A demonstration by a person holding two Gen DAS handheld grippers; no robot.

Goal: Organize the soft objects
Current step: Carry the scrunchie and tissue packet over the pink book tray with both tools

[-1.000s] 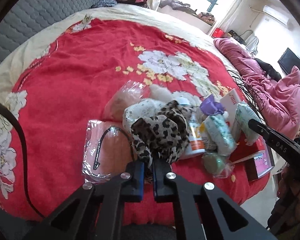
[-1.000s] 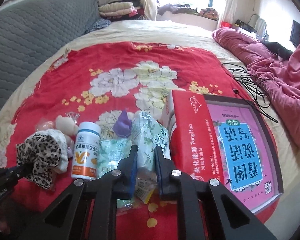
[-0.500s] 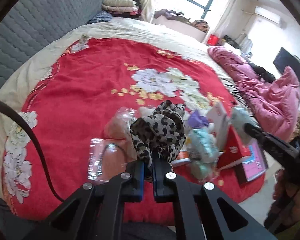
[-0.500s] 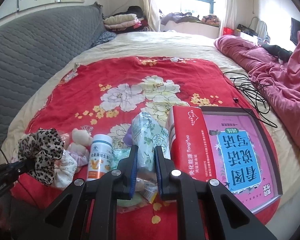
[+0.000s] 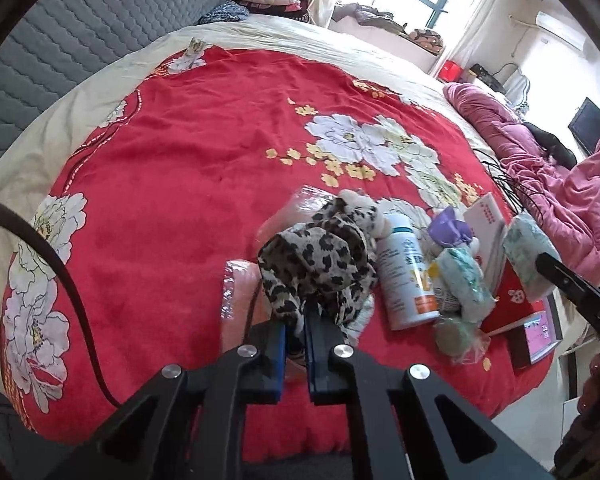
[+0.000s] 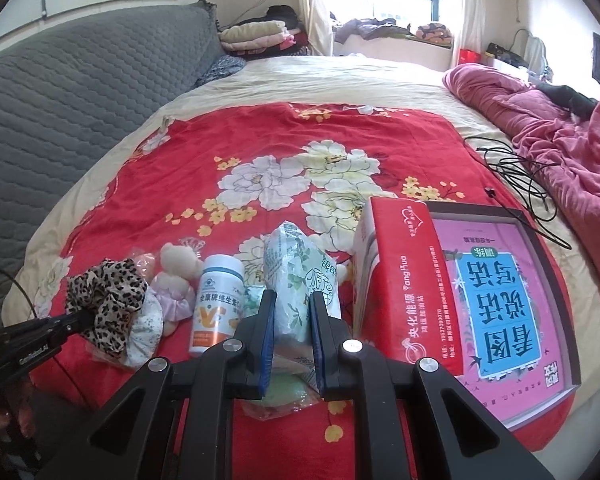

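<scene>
Scrunchie [image 5: 318, 268]: I read it as thin, matt leopard-print cloth, gathered in folds.
Blanket [image 5: 188, 168]: soft red pile, matt.
Bottle [image 6: 217, 305]: smooth white plastic, glossy paper label.
Tissue pack [image 6: 300, 280]: shiny crinkled plastic film.
Red box [image 6: 408, 288]: smooth card, slight sheen.
Bear [image 6: 177, 264]: fuzzy plush, I think; it looks blurred from here.
Headboard [image 6: 60, 120]: grey quilted fabric.
</scene>
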